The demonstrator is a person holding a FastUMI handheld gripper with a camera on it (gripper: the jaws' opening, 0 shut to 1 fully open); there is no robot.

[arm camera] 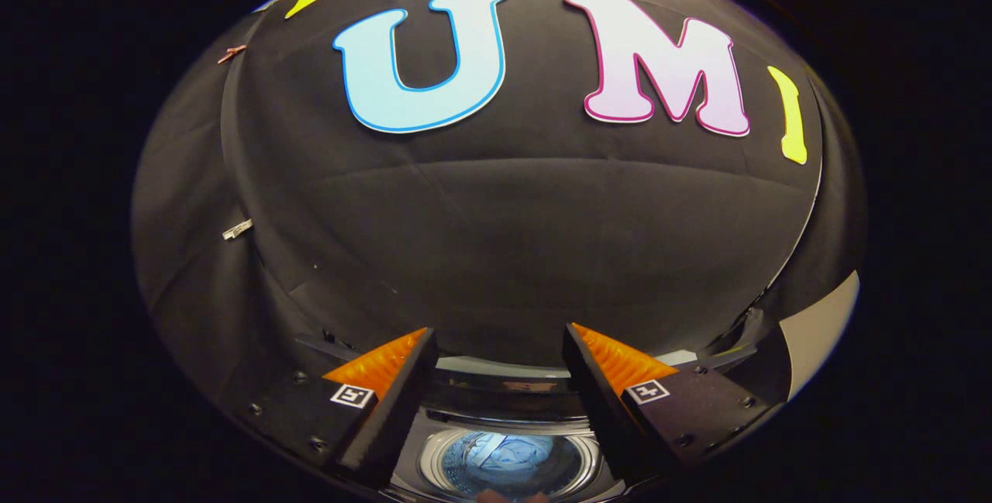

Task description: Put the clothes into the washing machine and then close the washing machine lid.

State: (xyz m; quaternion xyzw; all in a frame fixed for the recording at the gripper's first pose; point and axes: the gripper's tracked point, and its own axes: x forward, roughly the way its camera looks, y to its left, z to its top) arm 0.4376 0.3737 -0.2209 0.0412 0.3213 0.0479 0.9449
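My gripper (pixel 500 334) is open, its two fingers spread wide with nothing between them, raised high and facing the booth's black cloth wall. Far below, seen between the fingers, stands the top-loading washing machine (pixel 508 398) with its round drum opening uncovered. Light blue clothes (pixel 504 453) lie crumpled inside the drum. The lid (pixel 504 367) appears as a pale band standing up behind the opening, partly hidden by the fingers.
The black cloth wall rises right behind the machine. A pale panel (pixel 818 325) shows at the right past the cloth's edge. Small clips (pixel 236 230) hold the cloth at the left.
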